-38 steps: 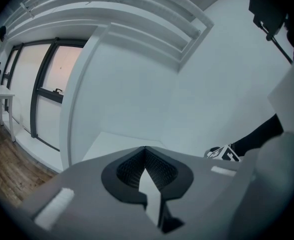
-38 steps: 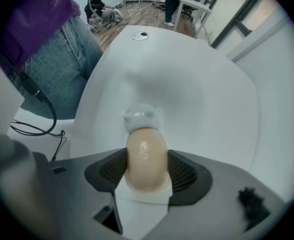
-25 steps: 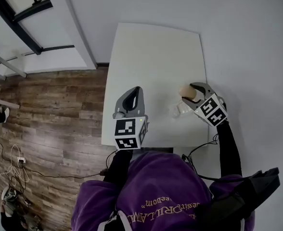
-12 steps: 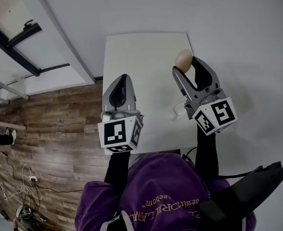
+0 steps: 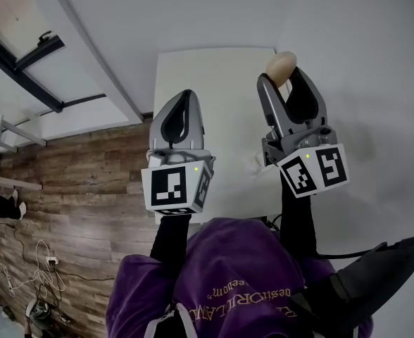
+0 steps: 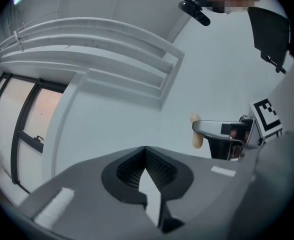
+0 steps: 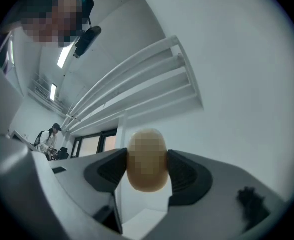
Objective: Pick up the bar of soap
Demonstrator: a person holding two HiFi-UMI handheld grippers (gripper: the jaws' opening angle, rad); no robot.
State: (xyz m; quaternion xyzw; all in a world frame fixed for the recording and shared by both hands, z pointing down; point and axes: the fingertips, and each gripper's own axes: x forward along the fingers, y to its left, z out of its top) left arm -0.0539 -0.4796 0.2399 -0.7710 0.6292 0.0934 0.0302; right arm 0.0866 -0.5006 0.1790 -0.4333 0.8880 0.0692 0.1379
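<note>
The bar of soap [image 5: 281, 65] is a tan oval, held in the air above the white table [image 5: 214, 83]. My right gripper [image 5: 283, 77] is shut on it, one finger on each side. In the right gripper view the soap [image 7: 147, 161] fills the gap between the dark pads [image 7: 187, 176]. My left gripper [image 5: 181, 103] is raised beside it at the left, shut, with nothing in it. The left gripper view shows its own tips [image 6: 145, 151] meeting, and off to the right the soap [image 6: 195, 132] in the right gripper [image 6: 199, 129].
A small pale object [image 5: 253, 163] lies on the table near its front right, under the right gripper. Wooden floor [image 5: 73, 182] lies to the left of the table. A white wall runs behind and to the right. White radiator bars [image 7: 137, 79] show ahead.
The right gripper has risen from the table with the soap, up and away from the small pale object. The left gripper has risen too, still shut.
</note>
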